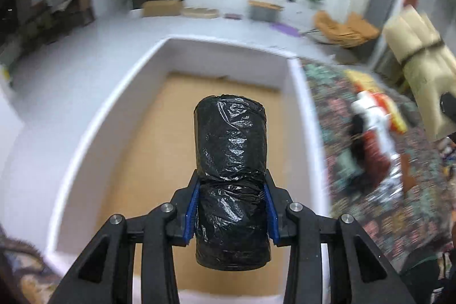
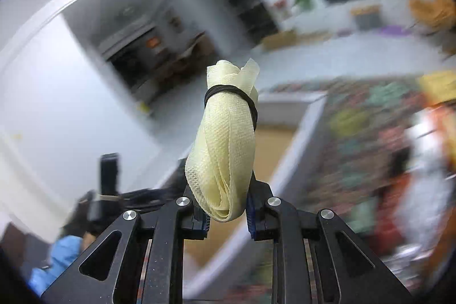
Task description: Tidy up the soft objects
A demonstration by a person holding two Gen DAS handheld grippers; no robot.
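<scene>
Black crinkled plastic roll (image 1: 230, 175) sits clamped in left tongs (image 1: 230, 207); right tongs (image 2: 228, 207) pinch banded pale-yellow mesh bundle (image 2: 225, 144); white-walled box (image 1: 94, 127) looks empty.

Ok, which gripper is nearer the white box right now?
Left. The left gripper, shut on the black roll, hangs right over the white box. The right gripper, shut on the yellow roll, sits off to the side, over the patterned cloth.
</scene>
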